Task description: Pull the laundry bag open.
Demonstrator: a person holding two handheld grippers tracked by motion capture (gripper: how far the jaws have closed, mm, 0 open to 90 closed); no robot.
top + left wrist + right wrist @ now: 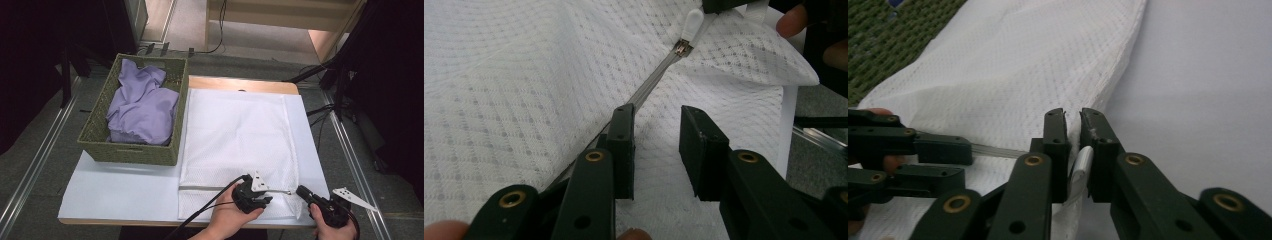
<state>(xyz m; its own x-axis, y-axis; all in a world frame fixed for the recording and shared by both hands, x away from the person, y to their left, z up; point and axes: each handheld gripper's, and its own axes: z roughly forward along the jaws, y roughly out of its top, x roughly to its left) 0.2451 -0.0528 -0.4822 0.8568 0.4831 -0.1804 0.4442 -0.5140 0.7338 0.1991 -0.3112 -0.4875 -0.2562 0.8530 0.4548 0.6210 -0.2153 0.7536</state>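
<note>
Both tongs work at the near edge of the bench (125, 192). Right tongs (1074, 125) are clenched on the white zipper pull (1081, 170) of the mesh laundry bag (235, 130). Left tongs (656, 150) stand parted over the zipper track (651, 85), one pad against it, gripping nothing. Each hand comes in low from the bottom edge, left hand (227, 217) beside right hand (332, 227). Beyond them the bag lies flat with bare white surface to its right; the woven basket (100, 135) holding lilac cloth (142, 105) borders its left side.
</note>
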